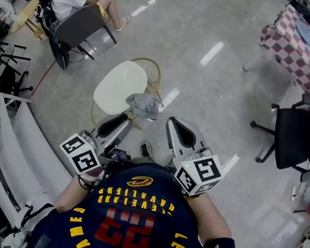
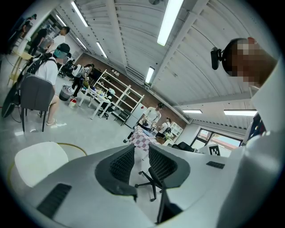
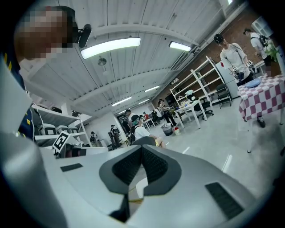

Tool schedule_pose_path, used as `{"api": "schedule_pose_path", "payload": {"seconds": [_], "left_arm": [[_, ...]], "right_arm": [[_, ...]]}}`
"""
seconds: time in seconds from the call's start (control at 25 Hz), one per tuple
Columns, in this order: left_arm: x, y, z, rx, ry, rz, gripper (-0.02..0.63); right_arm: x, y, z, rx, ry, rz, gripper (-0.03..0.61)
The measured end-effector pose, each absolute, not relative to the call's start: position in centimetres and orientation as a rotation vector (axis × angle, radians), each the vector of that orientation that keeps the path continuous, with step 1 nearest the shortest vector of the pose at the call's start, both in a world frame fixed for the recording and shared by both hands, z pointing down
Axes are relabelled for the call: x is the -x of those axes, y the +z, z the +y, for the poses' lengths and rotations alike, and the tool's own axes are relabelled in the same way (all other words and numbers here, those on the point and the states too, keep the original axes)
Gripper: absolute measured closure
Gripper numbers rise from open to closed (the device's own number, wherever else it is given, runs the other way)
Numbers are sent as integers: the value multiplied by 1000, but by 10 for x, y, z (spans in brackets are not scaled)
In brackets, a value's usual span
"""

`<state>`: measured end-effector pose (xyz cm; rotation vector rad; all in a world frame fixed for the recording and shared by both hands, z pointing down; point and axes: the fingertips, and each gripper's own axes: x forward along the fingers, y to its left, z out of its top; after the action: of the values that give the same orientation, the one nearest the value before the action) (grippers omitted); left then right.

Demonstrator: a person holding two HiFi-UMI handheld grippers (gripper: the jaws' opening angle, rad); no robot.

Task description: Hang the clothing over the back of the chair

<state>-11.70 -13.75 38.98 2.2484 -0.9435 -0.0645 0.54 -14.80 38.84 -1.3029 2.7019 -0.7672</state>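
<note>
Both grippers are hovering close to the person's body, each carrying nothing. The left gripper (image 1: 124, 120) is showing its jaws slightly apart, and the right gripper (image 1: 174, 124) is pressing its jaws together. Just beyond them, the grey clothing (image 1: 143, 104) is lying bunched at the near right edge of the white chair (image 1: 117, 84). Whether it is draping the backrest or only sitting on the seat is not showing, so completion stays unsettled.

Couldn't make out most of the chair (image 1: 120, 87) frame — hidden under its seat; lost part of the office chair (image 1: 293, 137) past the right edge.
</note>
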Motion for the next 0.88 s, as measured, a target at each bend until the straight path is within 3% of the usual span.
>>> {"api": "schedule_pose_path", "payload": {"seconds": [0.88], "left_arm": [[117,396,-138,-2238,-57,-943,508]], "right_arm": [[-1,396,-145,1295,-783,2715,569]]}}
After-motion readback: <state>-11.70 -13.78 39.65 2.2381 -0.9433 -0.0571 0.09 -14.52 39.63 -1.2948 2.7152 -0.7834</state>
